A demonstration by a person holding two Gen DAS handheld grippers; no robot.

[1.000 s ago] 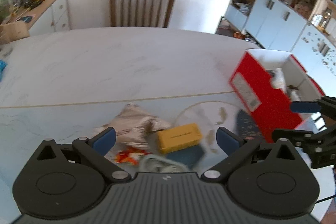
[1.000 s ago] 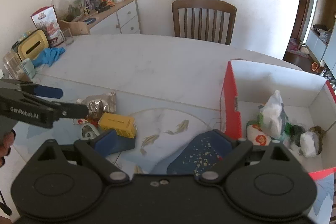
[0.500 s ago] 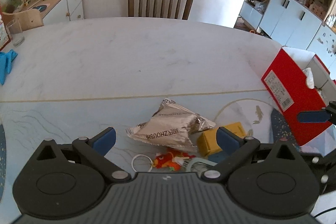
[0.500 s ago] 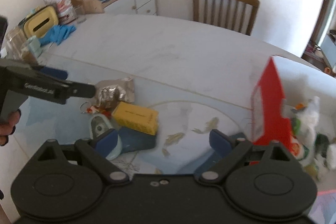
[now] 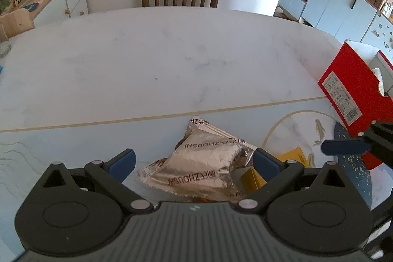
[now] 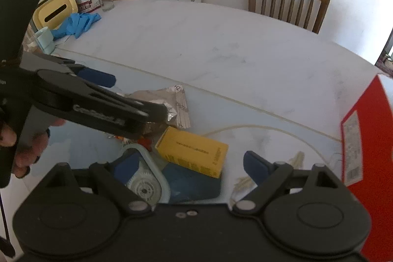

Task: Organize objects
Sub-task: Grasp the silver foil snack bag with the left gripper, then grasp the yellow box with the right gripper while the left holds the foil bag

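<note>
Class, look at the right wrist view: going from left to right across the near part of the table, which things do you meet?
Left claw → silver foil packet → yellow box → fish print on the mat → red box.

A white marble bench point(image 5: 172, 60) is seen. Near its front edge a foil packet point(image 5: 201, 168), a yellow box point(image 6: 194, 154) and, at right, a red box point(image 5: 348, 95) are laid; blue gloves point(image 6: 76, 23) lie far left.
</note>
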